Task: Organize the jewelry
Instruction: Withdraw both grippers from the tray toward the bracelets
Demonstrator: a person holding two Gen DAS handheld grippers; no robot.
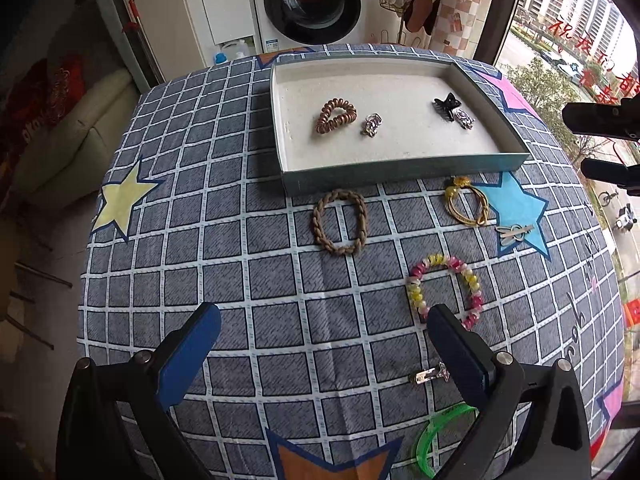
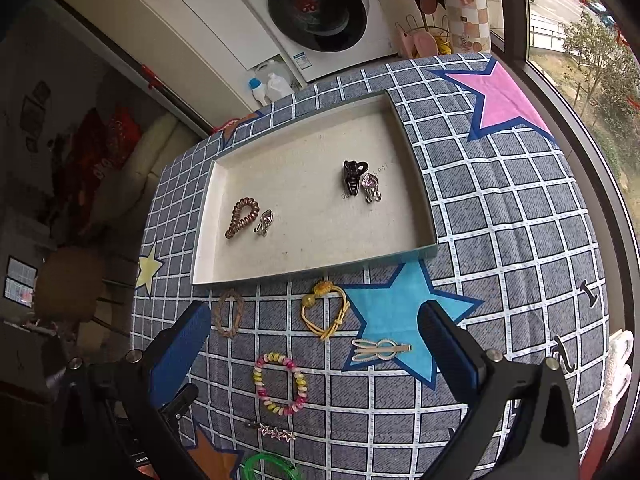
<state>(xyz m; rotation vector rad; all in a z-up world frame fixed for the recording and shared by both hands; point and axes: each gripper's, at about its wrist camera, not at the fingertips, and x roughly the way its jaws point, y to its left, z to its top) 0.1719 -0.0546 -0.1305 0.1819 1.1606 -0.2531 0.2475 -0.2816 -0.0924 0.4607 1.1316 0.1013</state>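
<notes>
A shallow white tray point(image 1: 288, 128) point(image 2: 304, 252) lies on the checked tablecloth. It holds a brown spiral hair tie point(image 1: 335, 115) point(image 2: 241, 217), a black claw clip point(image 1: 447, 106) point(image 2: 353, 175) and two silver pieces point(image 1: 372, 124) point(image 2: 371, 188). In front of it lie a braided brown band point(image 1: 340, 222) point(image 2: 228, 313), a yellow hair tie point(image 1: 466, 200) point(image 2: 324, 310), a pale hair clip point(image 1: 514, 233) point(image 2: 380, 349), a pink and yellow bead bracelet point(image 1: 444, 290) point(image 2: 281, 384), a star clip point(image 1: 430, 375) point(image 2: 274, 432) and a green bangle point(image 1: 436, 436) point(image 2: 268, 466). My left gripper point(image 1: 324, 320) and right gripper point(image 2: 314, 316) are open and empty above the cloth.
The right gripper shows at the right edge of the left wrist view point(image 1: 604, 120). A washing machine point(image 1: 312, 4) point(image 2: 320, 12) stands behind the table. A window point(image 1: 580, 40) is on the right, a sofa point(image 1: 72, 136) on the left.
</notes>
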